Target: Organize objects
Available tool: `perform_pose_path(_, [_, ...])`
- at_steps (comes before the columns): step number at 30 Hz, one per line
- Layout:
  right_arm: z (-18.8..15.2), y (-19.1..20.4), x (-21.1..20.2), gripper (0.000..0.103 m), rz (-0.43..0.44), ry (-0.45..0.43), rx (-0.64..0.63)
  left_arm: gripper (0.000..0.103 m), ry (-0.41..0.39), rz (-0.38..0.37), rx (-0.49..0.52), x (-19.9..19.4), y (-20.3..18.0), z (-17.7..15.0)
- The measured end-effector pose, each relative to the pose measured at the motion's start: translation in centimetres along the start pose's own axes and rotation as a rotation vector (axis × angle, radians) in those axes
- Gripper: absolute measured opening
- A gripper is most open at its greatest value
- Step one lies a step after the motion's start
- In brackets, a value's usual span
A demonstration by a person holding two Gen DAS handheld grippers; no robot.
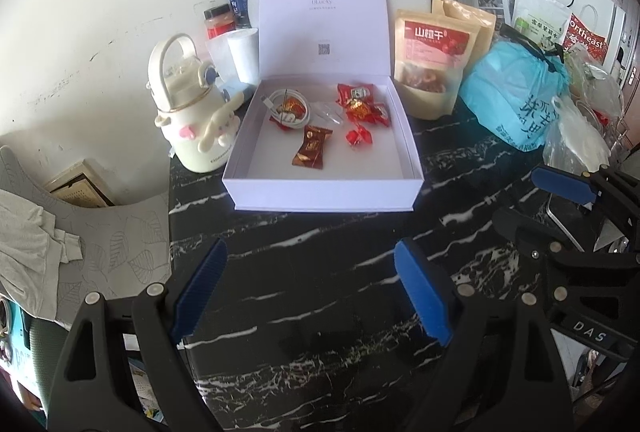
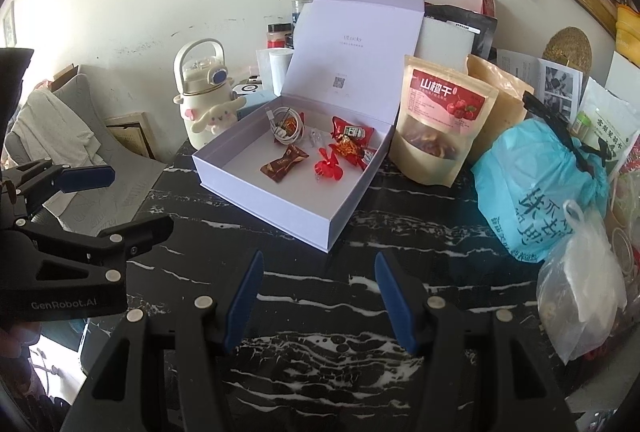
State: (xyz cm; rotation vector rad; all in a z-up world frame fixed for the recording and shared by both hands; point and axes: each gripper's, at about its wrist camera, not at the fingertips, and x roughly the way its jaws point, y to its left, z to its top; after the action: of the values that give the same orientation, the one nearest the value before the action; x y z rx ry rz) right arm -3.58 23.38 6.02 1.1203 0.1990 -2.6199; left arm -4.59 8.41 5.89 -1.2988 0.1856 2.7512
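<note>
A white gift box (image 1: 320, 188) (image 2: 280, 208) stands open on the black marble table (image 1: 320, 292), its lid upright at the back. Inside lie a coiled white cable (image 1: 286, 108) (image 2: 286, 126), a brown candy (image 1: 312, 151) (image 2: 285, 163), several red candy wrappers (image 1: 360, 104) (image 2: 350, 144) and a small clear piece (image 1: 330, 112). My left gripper (image 1: 308, 292) is open and empty, in front of the box. My right gripper (image 2: 318, 296) is open and empty, to the box's front right. Each gripper shows in the other's view: the right (image 1: 560, 192), the left (image 2: 84, 178).
A cream bottle with a cartoon dog (image 1: 192, 112) (image 2: 204, 92) stands left of the box. Kraft snack pouches (image 1: 432, 68) (image 2: 440, 120), a blue plastic bag (image 1: 516, 96) (image 2: 532, 192) and a clear bag (image 2: 580, 292) crowd the right. Jars and cups (image 1: 232, 32) stand behind. A chair with cloth (image 1: 60, 232) is left.
</note>
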Motion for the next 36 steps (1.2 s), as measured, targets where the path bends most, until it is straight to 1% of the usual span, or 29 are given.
perform_pose_path(12, [-1.1, 0.4, 0.1, 0.059, -0.008, 0.019, 0.017, 0.086, 0.027, -0.002, -0.028, 0.1, 0.5, -1.7])
perform_pose_path(19, [-1.0, 0.5, 0.2, 0.059, -0.006, 0.019, 0.014, 0.086, 0.043, 0.009, -0.048, 0.5, 1.1, -1.9])
perform_pose_path(24, [-0.9, 0.7, 0.5, 0.059, -0.004, 0.024, 0.007, 0.086, 0.053, 0.003, -0.053, 0.7, 1.3, -1.9])
perform_pose_path(32, [-0.7, 0.8, 0.6, 0.059, -0.003, 0.024, -0.001, 0.086, 0.056, 0.024, -0.048, 0.7, 1.5, -1.7])
perform_pose_path(36, [-0.5, 0.8, 0.7, 0.059, -0.004, 0.025, -0.005, 0.086, 0.054, 0.017, -0.047, 0.7, 1.6, -1.7])
